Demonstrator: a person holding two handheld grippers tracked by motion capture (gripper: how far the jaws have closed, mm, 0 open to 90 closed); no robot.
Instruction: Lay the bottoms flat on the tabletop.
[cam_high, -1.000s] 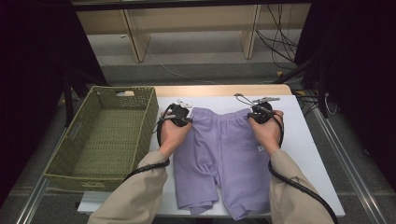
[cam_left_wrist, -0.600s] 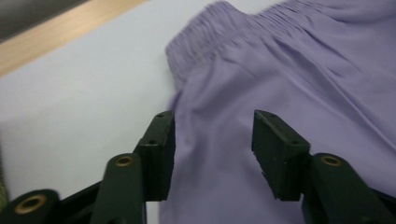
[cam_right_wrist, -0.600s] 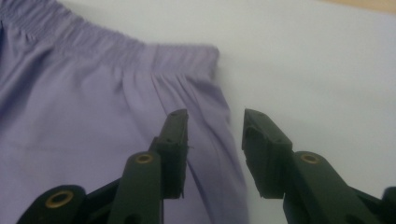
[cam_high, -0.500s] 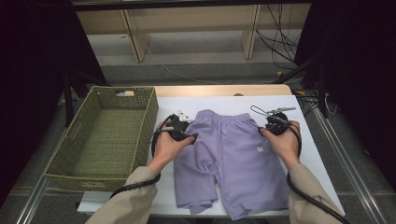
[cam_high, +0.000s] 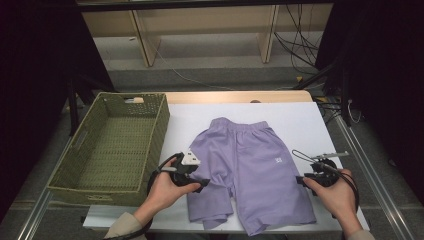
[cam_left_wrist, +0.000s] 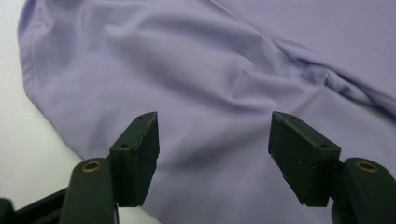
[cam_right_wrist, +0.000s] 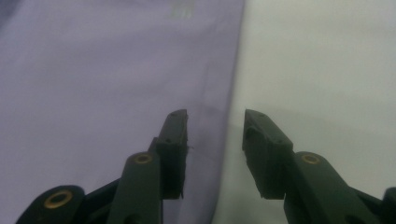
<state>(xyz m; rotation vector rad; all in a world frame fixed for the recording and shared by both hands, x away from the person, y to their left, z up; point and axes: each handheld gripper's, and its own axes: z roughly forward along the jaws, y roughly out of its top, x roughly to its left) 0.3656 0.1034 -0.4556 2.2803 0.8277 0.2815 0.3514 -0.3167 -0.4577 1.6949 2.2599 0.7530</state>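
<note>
Purple shorts (cam_high: 250, 165) lie flat on the white table (cam_high: 300, 120), waistband far, legs toward me. My left gripper (cam_high: 202, 183) hovers at the outer edge of the left leg. In the left gripper view its jaws (cam_left_wrist: 214, 140) stand open and have just been opening; fabric (cam_left_wrist: 210, 70) lies under them, nothing pinched. My right gripper (cam_high: 299, 179) sits at the right leg's side seam. Its jaws (cam_right_wrist: 215, 135) are open too, having just opened, with the shorts' hem edge (cam_right_wrist: 93, 70) below the gap and bare table (cam_right_wrist: 327, 56) to the right.
An empty green woven basket (cam_high: 115, 145) stands at the table's left, close to my left hand. Wooden shelving (cam_high: 200, 30) and cables (cam_high: 295, 40) lie on the floor beyond the far edge. Metal rails run along the table's sides.
Both hands have slid from the waistband back toward me along the shorts' sides. Both grippers have let go of the waistband and opened; the shorts now lie flat.
</note>
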